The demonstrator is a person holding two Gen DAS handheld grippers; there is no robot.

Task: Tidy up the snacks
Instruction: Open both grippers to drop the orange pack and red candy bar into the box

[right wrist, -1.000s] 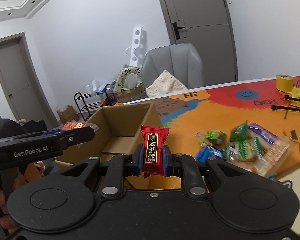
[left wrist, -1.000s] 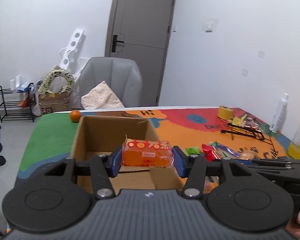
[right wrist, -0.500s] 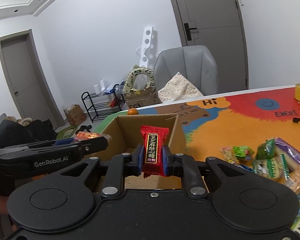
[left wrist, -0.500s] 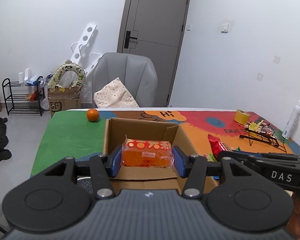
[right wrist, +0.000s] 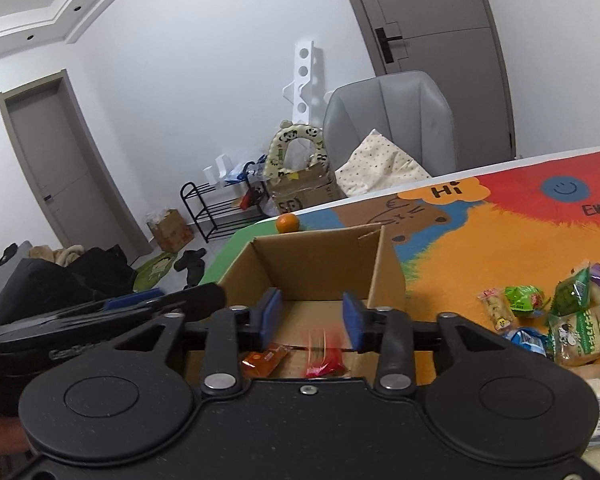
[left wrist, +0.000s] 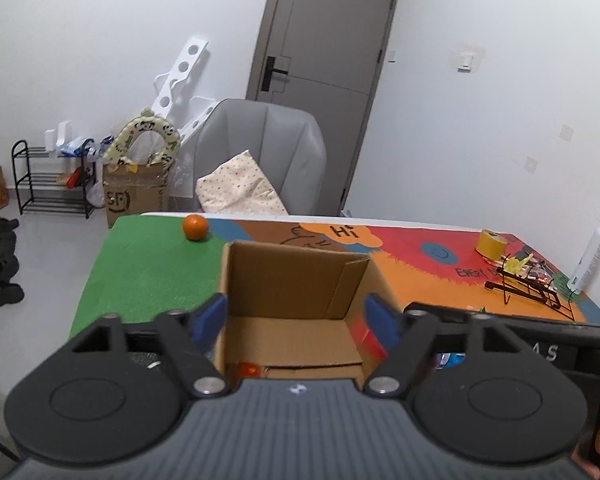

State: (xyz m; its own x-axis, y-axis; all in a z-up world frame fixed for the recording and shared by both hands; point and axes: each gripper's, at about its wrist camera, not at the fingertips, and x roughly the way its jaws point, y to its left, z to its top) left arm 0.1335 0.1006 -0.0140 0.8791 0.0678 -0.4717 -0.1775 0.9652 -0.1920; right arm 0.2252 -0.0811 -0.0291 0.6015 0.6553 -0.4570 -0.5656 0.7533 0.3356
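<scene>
Both pairs of fingers are spreading with nothing between them: the left gripper (left wrist: 296,314) and right gripper (right wrist: 310,314) are hanging over the cardboard box (right wrist: 320,256). Low in the right wrist frame, the orange packet (right wrist: 265,359) is lying on the box floor, long axis slanting toward upper right; the red candy (right wrist: 325,354), blurred, is just right of it. Remaining snacks (right wrist: 560,320) are waiting at right, nearer the right gripper.

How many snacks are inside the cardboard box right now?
2. An orange packet lies on the floor of the cardboard box, toward the left, and a blurred red candy sits just right of it. The hand-held gripper bodies block the box's near edge, so more may be hidden.
</scene>
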